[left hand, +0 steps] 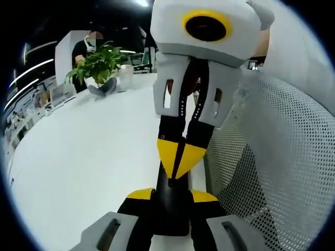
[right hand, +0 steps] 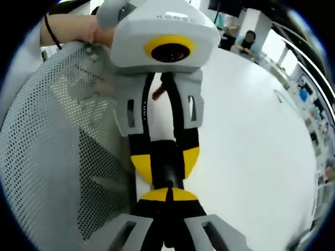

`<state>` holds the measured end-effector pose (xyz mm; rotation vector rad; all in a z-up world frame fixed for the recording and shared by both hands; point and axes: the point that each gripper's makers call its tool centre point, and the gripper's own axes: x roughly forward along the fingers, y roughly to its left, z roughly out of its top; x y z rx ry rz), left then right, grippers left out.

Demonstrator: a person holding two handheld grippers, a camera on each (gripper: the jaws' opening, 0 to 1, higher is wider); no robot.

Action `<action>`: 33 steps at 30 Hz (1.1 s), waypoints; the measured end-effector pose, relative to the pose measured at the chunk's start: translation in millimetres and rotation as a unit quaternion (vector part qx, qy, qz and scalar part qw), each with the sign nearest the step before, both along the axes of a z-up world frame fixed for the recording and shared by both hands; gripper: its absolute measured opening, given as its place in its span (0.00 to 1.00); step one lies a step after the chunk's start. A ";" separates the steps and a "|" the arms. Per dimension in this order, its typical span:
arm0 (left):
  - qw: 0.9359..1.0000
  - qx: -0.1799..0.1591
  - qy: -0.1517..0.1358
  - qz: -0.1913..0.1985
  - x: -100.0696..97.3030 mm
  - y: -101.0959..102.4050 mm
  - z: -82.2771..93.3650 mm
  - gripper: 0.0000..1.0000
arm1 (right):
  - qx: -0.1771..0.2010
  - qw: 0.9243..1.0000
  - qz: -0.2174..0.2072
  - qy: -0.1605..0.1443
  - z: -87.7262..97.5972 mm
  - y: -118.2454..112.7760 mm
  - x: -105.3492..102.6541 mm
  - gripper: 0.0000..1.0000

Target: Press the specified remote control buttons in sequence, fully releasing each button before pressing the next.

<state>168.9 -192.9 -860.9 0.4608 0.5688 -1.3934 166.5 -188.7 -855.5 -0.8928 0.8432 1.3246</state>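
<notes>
1. At the bottom of the left gripper view, the left gripper (left hand: 171,196) has its yellow tips clamped on both sides of the thin black plastic remote control (left hand: 171,217). If this hold gets loose, the remote could tip or slide when it is pushed.
2. Just above it, the right gripper (left hand: 178,157) has its yellow tips closed together, with the point right at the remote, maybe touching it. The buttons are hidden, so the point could land on the wrong one or on two at once.
3. If it does not lift fully off, the next press may not count.
4. The smooth white bench (left hand: 94,167) lies below; a dropped remote would skid.
5. The grey mesh chair back (left hand: 282,157) at the right could bump an arm.
</notes>
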 end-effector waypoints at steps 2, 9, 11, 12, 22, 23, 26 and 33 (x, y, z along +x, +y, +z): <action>1.000 0.000 -0.001 -0.002 -0.1 0.0 0.0 0.25 | -0.002 1.000 -0.020 0.012 -0.2 0.2 0.6 0.00; 1.000 0.011 -0.003 0.010 0.0 -1.6 0.0 0.24 | -0.008 0.999 -0.034 0.002 -0.9 0.4 -0.5 0.00; 1.000 0.003 0.000 0.007 1.2 -0.2 0.0 0.24 | -0.008 0.999 -0.041 0.002 -0.7 0.1 0.3 0.00; 1.000 0.003 0.000 0.006 0.9 -0.4 0.2 0.24 | -0.005 0.998 -0.056 0.005 -0.5 0.3 0.7 0.00; 1.000 0.007 -0.004 0.006 0.7 -0.7 0.0 0.25 | 0.022 0.998 -0.059 -0.004 0.6 -1.1 1.1 0.00; 1.000 0.007 -0.003 0.006 0.5 -0.7 0.0 0.25 | 0.025 0.998 -0.054 -0.006 0.7 -1.0 0.0 0.00; 1.000 0.008 -0.005 0.004 0.3 -0.7 0.2 0.25 | 0.022 0.999 -0.028 -0.023 0.8 0.2 -1.6 0.00; 1.000 0.008 -0.004 0.004 0.4 -0.8 -0.1 0.25 | 0.018 0.999 0.013 -0.044 0.5 5.7 -1.2 0.00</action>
